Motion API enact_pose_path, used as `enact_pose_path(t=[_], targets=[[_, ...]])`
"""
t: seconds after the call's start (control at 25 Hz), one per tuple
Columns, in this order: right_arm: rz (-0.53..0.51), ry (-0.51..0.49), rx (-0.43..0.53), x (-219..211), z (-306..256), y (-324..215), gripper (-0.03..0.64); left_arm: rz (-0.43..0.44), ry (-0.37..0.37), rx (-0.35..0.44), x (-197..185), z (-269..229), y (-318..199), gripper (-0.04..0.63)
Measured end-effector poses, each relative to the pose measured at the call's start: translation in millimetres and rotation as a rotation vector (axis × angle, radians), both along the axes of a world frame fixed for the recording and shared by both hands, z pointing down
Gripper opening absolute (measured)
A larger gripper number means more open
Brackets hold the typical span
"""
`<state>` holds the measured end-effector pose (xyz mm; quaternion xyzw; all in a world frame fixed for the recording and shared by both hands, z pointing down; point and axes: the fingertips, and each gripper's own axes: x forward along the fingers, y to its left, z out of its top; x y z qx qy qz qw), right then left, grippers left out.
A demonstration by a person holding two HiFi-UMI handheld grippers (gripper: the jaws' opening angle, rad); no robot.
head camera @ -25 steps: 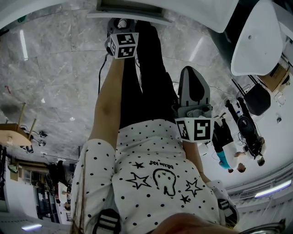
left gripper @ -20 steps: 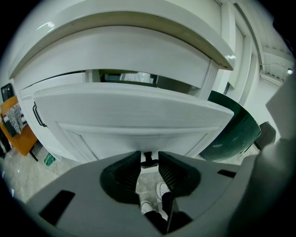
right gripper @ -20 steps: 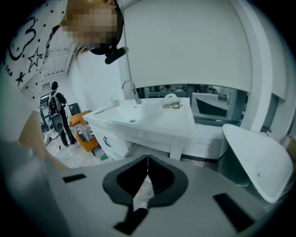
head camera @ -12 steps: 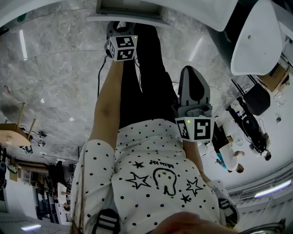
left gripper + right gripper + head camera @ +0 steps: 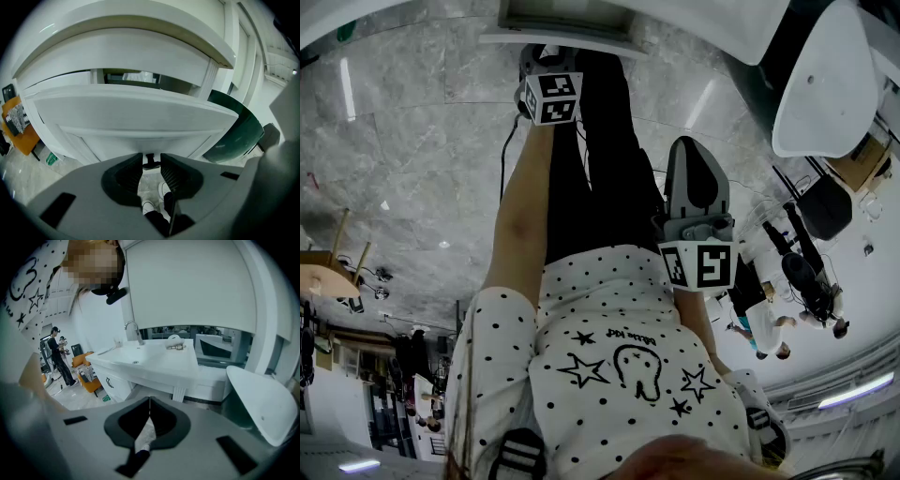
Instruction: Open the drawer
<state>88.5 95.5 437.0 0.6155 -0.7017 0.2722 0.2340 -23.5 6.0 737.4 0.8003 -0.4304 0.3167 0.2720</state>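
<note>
The white drawer (image 5: 136, 117) juts out from its cabinet, with a dark gap above its front. In the head view the drawer (image 5: 567, 21) lies at the top edge. My left gripper (image 5: 151, 157) is at the lower edge of the drawer front. Its jaws are closed on the small dark drawer handle (image 5: 150, 163). In the head view the left gripper (image 5: 546, 52) reaches out on a straight arm. My right gripper (image 5: 149, 401) is shut with nothing in it. In the head view the right gripper (image 5: 696, 155) hangs near my body, far from the drawer.
A white washbasin counter (image 5: 150, 364) with a tap (image 5: 133, 331) stands ahead of the right gripper. A dark green tub (image 5: 239, 131) sits right of the drawer. A white curved panel (image 5: 825, 84) is at the right, and people (image 5: 769, 323) stand beyond it. My legs and shoes stand on the marble floor (image 5: 412, 169).
Both grippers stay about where they were. Only the people at the right of the head view have shifted.
</note>
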Motion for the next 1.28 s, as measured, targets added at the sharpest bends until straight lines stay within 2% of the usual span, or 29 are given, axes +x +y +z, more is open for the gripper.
enact_pose_path(t=[0.76,1.28], targets=[[-0.028,-0.003,-0.008,-1.8,0.3,-2.4,0.015,-0.02,0.005,0.003,0.3,-2.7,-0.2,0.121],[-0.02,-0.004,-0.013,-3.2,-0.1,-4.1,0.015,0.001,-0.003,0.001,2.7,-5.8,-1.2,0.123]])
